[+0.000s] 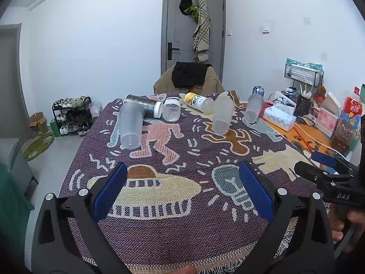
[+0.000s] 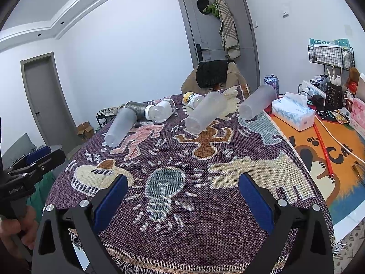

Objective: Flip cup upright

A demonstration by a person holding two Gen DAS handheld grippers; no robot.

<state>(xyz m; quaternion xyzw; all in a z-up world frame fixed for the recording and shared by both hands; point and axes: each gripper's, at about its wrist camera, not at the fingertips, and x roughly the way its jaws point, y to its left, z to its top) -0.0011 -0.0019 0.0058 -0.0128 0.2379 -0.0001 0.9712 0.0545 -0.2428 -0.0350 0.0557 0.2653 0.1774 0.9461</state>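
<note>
Frosted, see-through plastic makes up the three cups lying on their sides on the woven cloth. Each is a tall, plain, tapered tumbler with its narrower base turned toward the cameras and its mouth pointing away.

Left cup lies at the cloth's left side over the pink figure, its mouth end touching or just short of a dark glittery tumbler with a white end that also lies flat. Middle cup rests above the brown figure, just in front of a yellow-capped bottle. Right cup sits near the cloth's right edge, close to a tissue pack and a soda can. A clear jar lies between the glittery tumbler and the bottle.

Left gripper hovers over the near cloth with its blue pads spread wide and nothing between them. Right gripper is just as wide and holds nothing, poised over the light-bulb motif. Both are well apart from every cup.
</note>
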